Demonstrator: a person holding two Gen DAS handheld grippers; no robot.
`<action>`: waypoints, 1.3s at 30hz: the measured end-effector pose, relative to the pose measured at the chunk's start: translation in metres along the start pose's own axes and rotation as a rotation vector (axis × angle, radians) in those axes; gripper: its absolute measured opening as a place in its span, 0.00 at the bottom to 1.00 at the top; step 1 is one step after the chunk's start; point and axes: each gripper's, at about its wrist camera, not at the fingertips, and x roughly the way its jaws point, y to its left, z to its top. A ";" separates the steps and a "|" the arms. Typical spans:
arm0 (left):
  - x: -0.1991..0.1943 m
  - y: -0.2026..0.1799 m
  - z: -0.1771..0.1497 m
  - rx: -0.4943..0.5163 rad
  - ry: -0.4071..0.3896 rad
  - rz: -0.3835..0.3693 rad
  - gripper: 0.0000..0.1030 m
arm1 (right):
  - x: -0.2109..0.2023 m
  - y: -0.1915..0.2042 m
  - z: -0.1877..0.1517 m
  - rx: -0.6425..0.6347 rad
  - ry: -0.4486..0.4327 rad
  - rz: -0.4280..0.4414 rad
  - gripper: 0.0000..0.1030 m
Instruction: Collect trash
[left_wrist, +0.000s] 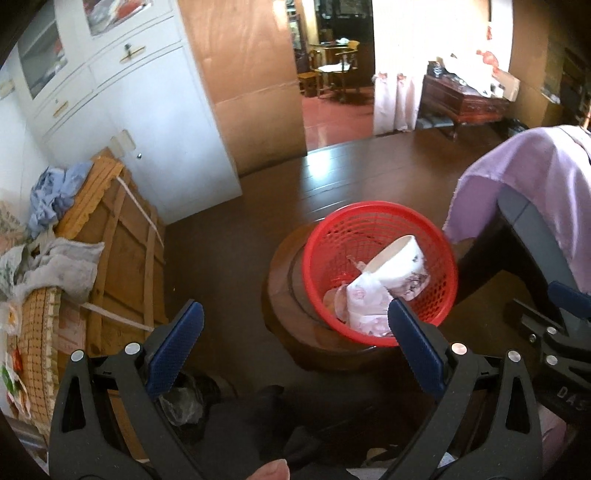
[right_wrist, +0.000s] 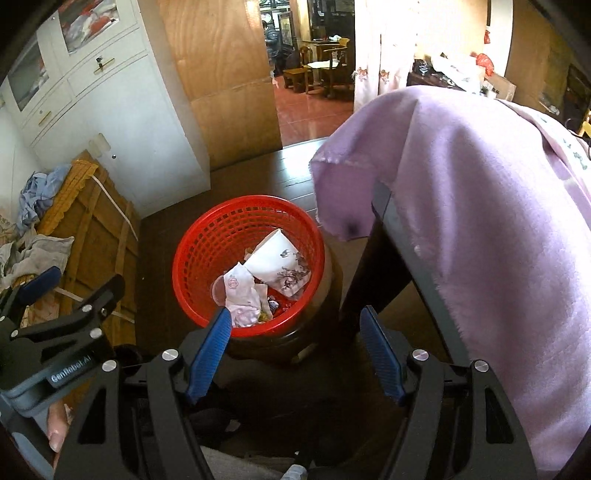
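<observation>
Trash is lying in the red basket (left_wrist: 380, 273), which is sitting on a dark round wooden stool (left_wrist: 291, 295) on the dark wood floor (left_wrist: 229, 236). Inside we are seeing a white paper cup (left_wrist: 400, 267) tipped on its side, leaning on crumpled printed wrappers (left_wrist: 364, 308); from the right wrist view the same cup (right_wrist: 279, 264) is lying above the crumpled wrappers (right_wrist: 242, 297).

We are holding the left gripper (left_wrist: 295, 325) above and near the basket, jaws spread wide and gripping nothing; its right fingertip is overlapping the basket rim in view. The right gripper (right_wrist: 295, 325) is hanging beside the basket too, jaws spread apart, nothing between them.

To the right, a lilac cloth (right_wrist: 480, 221) is draping over a dark surface (right_wrist: 391, 218), just beside the basket. A white cabinet (left_wrist: 147, 110) is standing at far left.
</observation>
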 end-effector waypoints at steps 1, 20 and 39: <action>0.000 -0.001 0.000 0.002 -0.001 -0.004 0.93 | -0.001 0.000 0.000 -0.001 -0.002 -0.002 0.69; -0.017 0.005 0.005 -0.036 -0.022 -0.060 0.93 | -0.019 0.003 -0.006 -0.020 -0.032 -0.020 0.69; -0.023 0.004 0.006 -0.026 -0.037 -0.074 0.93 | -0.022 0.005 -0.008 -0.017 -0.030 -0.014 0.69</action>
